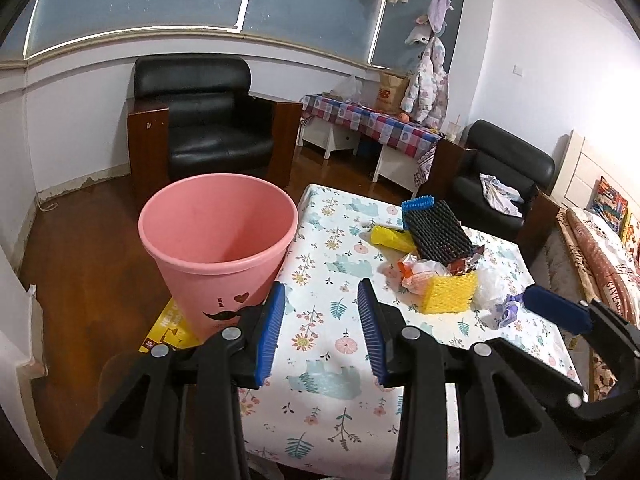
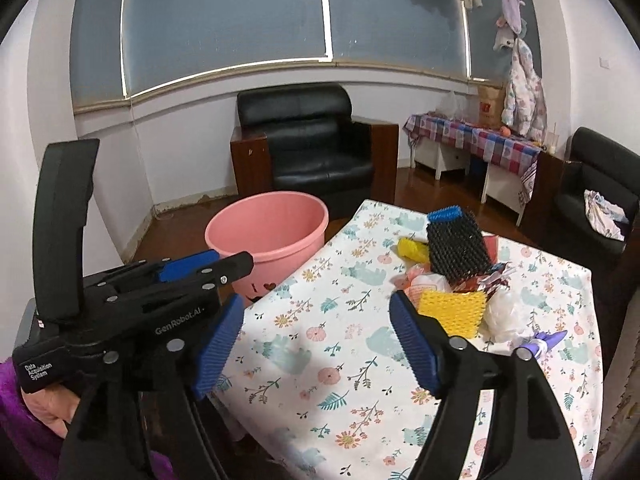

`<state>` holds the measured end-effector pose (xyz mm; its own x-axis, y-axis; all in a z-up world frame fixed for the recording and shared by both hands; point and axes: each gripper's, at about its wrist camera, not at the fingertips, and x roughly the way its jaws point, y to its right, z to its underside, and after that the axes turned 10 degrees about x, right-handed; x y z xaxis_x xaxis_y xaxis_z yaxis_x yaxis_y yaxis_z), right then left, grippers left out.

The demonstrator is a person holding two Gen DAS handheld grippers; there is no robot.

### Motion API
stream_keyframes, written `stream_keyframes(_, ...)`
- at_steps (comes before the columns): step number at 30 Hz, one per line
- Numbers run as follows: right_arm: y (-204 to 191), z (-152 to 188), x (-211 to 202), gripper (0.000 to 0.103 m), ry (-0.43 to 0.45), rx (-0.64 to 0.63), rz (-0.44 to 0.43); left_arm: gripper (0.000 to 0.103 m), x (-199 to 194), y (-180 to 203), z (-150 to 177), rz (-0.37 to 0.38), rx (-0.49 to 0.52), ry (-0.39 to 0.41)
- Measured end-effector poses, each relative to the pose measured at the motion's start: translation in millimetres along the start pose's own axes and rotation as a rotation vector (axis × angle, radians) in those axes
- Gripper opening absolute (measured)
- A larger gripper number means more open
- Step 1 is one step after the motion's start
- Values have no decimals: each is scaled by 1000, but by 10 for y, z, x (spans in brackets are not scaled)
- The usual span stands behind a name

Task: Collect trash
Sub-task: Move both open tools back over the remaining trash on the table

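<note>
A pile of trash lies on the floral-cloth table (image 1: 332, 344): a black foam net (image 1: 438, 232), a yellow foam net (image 1: 450, 292), a yellow roll (image 1: 390, 237), a blue piece (image 1: 418, 203), orange and white wrappers (image 1: 420, 272), a clear plastic wad (image 1: 490, 288) and a purple scrap (image 1: 506, 312). A pink bin (image 1: 218, 240) stands left of the table. My left gripper (image 1: 322, 300) is open and empty over the table's near left. My right gripper (image 2: 316, 316) is open and empty, its right finger just short of the yellow foam net (image 2: 452, 310).
A black armchair (image 1: 208, 128) stands behind the bin, another (image 1: 500, 184) beyond the table's far right. A side table with a checked cloth (image 1: 372, 120) is along the back wall. A yellow flat item (image 1: 168, 326) lies under the bin. The left gripper shows in the right view (image 2: 120, 292).
</note>
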<state>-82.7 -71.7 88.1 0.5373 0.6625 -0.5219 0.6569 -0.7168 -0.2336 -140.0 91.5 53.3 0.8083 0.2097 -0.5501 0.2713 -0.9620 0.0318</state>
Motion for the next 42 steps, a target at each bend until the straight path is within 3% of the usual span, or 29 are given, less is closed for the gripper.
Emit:
stream_keyframes(10, 179, -20, -62, 76, 19, 64, -2, 39, 48, 90, 5, 23, 25, -28)
stream_keyframes(21, 775, -48, -141, 76, 52, 187, 126, 39, 86, 233, 26, 86, 101, -35)
stream_keyframes(30, 1247, 42, -115, 75, 49, 229, 236, 39, 327, 382, -78, 174, 211, -63)
stream_keyframes(37, 1678, 131, -69, 64, 23, 337, 302, 39, 611, 628, -173, 336, 284, -105)
stream_keyframes(42, 1872, 204, 25, 63, -13, 375, 332, 39, 796, 791, -265, 387, 352, -120)
